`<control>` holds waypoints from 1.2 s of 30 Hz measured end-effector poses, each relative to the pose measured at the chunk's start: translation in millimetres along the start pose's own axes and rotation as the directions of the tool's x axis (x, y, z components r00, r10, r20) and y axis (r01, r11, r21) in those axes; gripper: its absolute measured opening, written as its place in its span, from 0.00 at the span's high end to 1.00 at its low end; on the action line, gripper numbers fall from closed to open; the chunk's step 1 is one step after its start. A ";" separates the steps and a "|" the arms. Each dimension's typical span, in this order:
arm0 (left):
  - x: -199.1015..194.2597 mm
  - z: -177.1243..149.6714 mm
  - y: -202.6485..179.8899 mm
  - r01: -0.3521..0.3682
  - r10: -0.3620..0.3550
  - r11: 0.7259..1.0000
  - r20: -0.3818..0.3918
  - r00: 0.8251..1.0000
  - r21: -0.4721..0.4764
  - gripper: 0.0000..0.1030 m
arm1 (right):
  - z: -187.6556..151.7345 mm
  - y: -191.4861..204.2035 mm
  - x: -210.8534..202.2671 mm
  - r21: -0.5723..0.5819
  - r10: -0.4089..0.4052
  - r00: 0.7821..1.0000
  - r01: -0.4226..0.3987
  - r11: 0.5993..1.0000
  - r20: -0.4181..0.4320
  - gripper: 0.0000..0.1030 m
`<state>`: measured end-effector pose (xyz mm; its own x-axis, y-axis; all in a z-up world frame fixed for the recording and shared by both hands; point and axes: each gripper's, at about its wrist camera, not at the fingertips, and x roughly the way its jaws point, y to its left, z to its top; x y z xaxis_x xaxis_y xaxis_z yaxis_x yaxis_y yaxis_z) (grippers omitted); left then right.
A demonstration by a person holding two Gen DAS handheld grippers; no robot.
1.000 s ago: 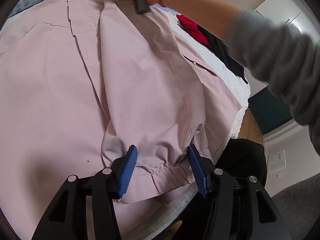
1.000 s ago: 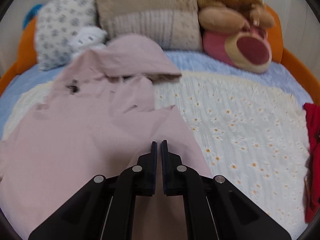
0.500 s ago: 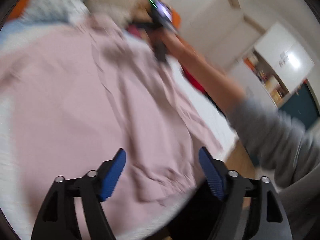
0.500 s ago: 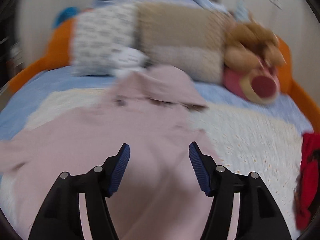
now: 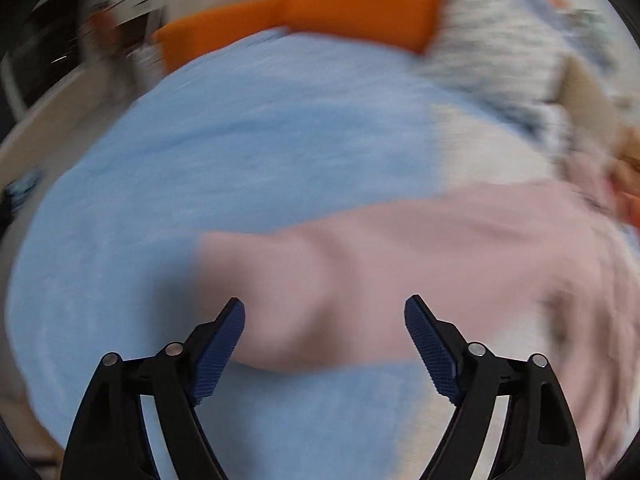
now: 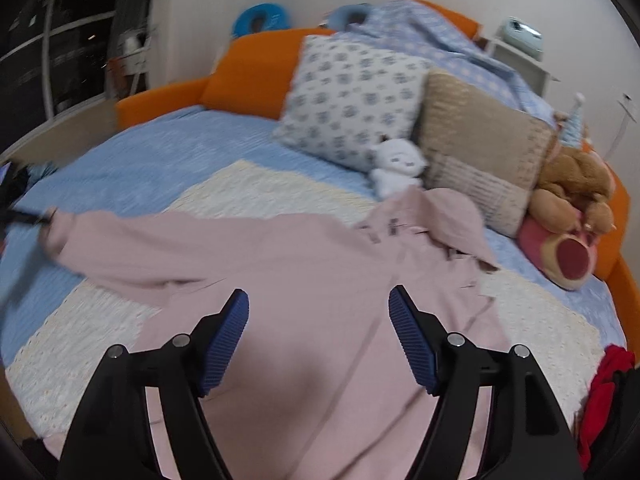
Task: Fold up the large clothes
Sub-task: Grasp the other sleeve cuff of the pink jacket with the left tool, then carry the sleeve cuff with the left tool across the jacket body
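A large pale pink jacket (image 6: 320, 280) lies spread on the bed, its hood (image 6: 448, 216) toward the pillows and one sleeve (image 6: 132, 244) stretched out to the left. My right gripper (image 6: 319, 312) is open and empty above the jacket's body. My left gripper (image 5: 325, 320) is open and empty just above the outstretched sleeve (image 5: 340, 280), near its cuff end; that view is blurred. The left gripper also shows as a dark blur at the sleeve's cuff in the right wrist view (image 6: 20, 216).
A cream daisy blanket (image 6: 260, 192) lies on a blue sheet (image 6: 160, 152). Pillows (image 6: 352, 96), a small white plush (image 6: 396, 164) and a brown-pink bear (image 6: 568, 216) line the orange headboard (image 6: 248, 68). Red clothing (image 6: 604, 384) lies at the right edge.
The right gripper opened, let go of the jacket and pulled back. The left gripper swung from the folded hem over to the outstretched left sleeve.
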<state>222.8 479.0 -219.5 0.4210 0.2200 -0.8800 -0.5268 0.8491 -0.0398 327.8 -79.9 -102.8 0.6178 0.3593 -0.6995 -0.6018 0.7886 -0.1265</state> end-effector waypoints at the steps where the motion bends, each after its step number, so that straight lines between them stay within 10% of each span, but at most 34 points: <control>1: 15.6 6.5 16.4 -0.032 0.031 0.999 -0.031 0.999 -0.025 0.23 | -2.4 11.8 3.7 -0.022 0.014 1.000 -0.014 1.000 -0.011 0.31; 5: 47.1 5.1 40.3 0.010 -0.013 0.999 -0.078 0.997 -0.036 0.31 | -11.4 40.7 23.5 -0.063 0.053 0.997 -0.056 0.996 -0.055 0.31; 11: 46.5 -7.2 19.0 -0.008 0.008 1.000 -0.032 0.999 0.002 0.70 | -24.2 51.7 51.9 -0.048 0.090 0.989 -0.096 0.994 -0.115 0.34; 16: -29.3 -9.8 -16.2 0.120 -0.123 0.992 0.084 0.989 0.040 0.89 | -20.7 43.1 50.6 -0.001 0.106 0.988 -0.107 0.994 -0.116 0.35; 20: -124.8 -16.8 -85.5 0.270 -0.308 0.941 0.188 0.933 0.203 0.90 | -7.0 26.1 28.7 0.047 0.089 0.993 -0.085 0.995 -0.075 0.35; 24: -233.4 -58.9 -197.7 0.330 -0.487 0.798 0.216 0.846 0.504 0.90 | 1.3 7.1 -4.3 0.074 0.072 0.997 -0.070 0.995 -0.030 0.35; 28: -289.6 -127.9 -302.1 0.312 -0.577 0.618 0.147 0.804 0.721 0.89 | 1.3 -14.9 -30.7 0.116 0.077 0.997 -0.076 0.990 -0.003 0.35; 34: -270.1 -252.8 -421.3 0.304 -0.570 0.350 -0.056 0.819 0.886 0.89 | -8.3 -40.8 -46.4 0.173 0.142 0.990 -0.140 0.975 -0.003 0.35; 36: -242.8 -291.3 -439.9 0.311 -0.534 0.302 -0.110 0.838 0.901 0.89 | -9.5 -43.9 -42.7 0.177 0.153 0.988 -0.150 0.973 -0.003 0.35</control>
<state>137.2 -87.8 -126.2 0.5527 -0.3223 -0.7685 0.6374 0.7576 0.1407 323.1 -134.6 -74.1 0.5168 0.4742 -0.7127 -0.5887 0.8013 0.1064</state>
